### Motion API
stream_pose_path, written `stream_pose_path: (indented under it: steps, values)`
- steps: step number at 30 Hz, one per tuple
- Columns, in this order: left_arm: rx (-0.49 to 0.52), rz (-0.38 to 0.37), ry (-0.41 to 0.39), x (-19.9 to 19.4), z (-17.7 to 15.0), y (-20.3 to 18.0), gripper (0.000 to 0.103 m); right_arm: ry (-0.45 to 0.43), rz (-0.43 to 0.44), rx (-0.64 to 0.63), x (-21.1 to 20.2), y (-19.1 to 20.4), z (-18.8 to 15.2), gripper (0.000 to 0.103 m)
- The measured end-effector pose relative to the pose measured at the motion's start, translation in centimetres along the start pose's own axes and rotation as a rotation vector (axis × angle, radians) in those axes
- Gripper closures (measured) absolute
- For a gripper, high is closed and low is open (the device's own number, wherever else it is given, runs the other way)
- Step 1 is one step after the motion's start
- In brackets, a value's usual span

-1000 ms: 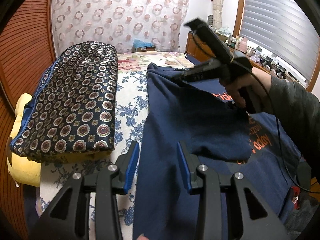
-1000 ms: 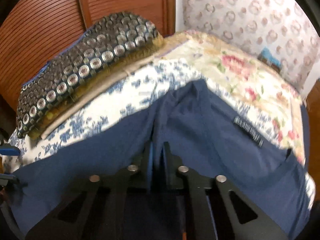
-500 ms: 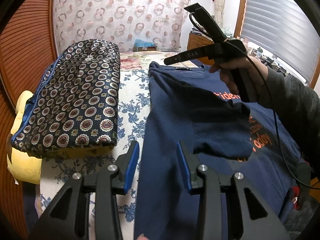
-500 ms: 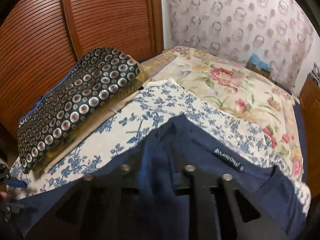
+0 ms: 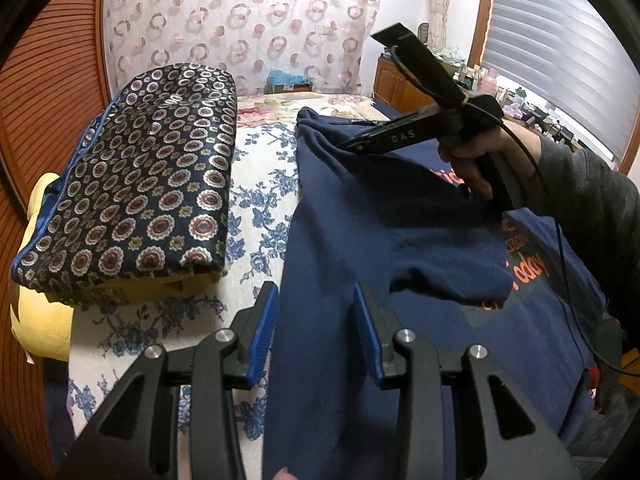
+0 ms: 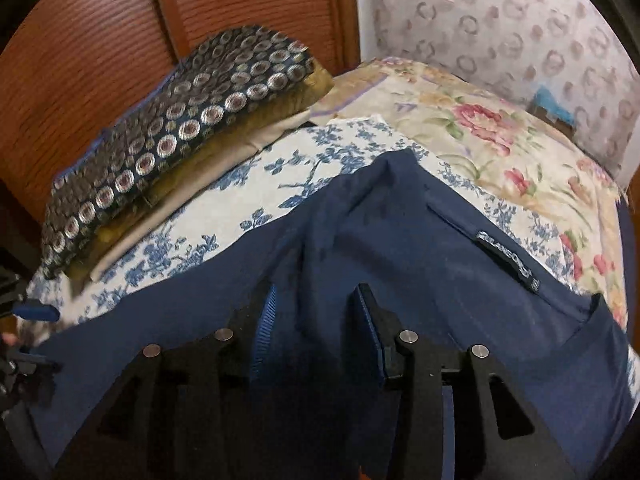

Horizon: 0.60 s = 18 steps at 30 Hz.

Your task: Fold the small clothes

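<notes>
Let go of the navy shirt [image 6: 420, 264] by the right gripper [image 6: 316, 320]: jaws clamped on a fold a second ago, now parted and closing again with cloth between the pads but unpinched. Lifted clear of the shoulder half a second back, now lowered close to the collar. Raised ridge of cloth slumped onto the bedspread [image 6: 224, 208].
</notes>
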<state>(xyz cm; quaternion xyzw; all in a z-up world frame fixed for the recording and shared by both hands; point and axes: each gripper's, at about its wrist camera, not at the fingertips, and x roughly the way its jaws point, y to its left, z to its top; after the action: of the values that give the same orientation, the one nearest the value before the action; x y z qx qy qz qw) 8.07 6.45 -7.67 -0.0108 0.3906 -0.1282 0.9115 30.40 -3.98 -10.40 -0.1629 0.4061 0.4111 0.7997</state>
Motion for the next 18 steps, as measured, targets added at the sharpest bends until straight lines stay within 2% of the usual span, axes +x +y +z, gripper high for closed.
stream_pose_path:
  steps: [2, 4, 10, 14, 16, 18]
  values:
    - [0.005, -0.001, 0.002, 0.0, -0.1, -0.2, 0.066, 0.001, -0.001, -0.03, 0.1, 0.4, 0.2, 0.095]
    - [0.005, -0.001, 0.002, 0.0, -0.2, -0.2, 0.066, -0.036, -0.042, -0.063, -0.5, 1.0, 0.8, 0.101]
    - [-0.001, 0.001, 0.001, 0.0, -0.5, -0.1, 0.066, -0.203, -0.145, -0.025, -3.6, 0.9, 3.7, 0.103]
    - [-0.002, 0.0, -0.006, -0.4, -0.6, -0.1, 0.066, -0.211, -0.265, 0.001, -3.4, -0.1, 5.6, 0.103]
    - [-0.002, -0.002, -0.015, -0.7, -0.5, -0.2, 0.066, -0.188, -0.28, 0.02, -3.0, -0.7, 6.0, 0.103]
    - [-0.003, -0.006, -0.023, -1.0, -0.5, -0.2, 0.066, -0.151, -0.257, 0.042, -2.3, -1.4, 6.0, 0.102]
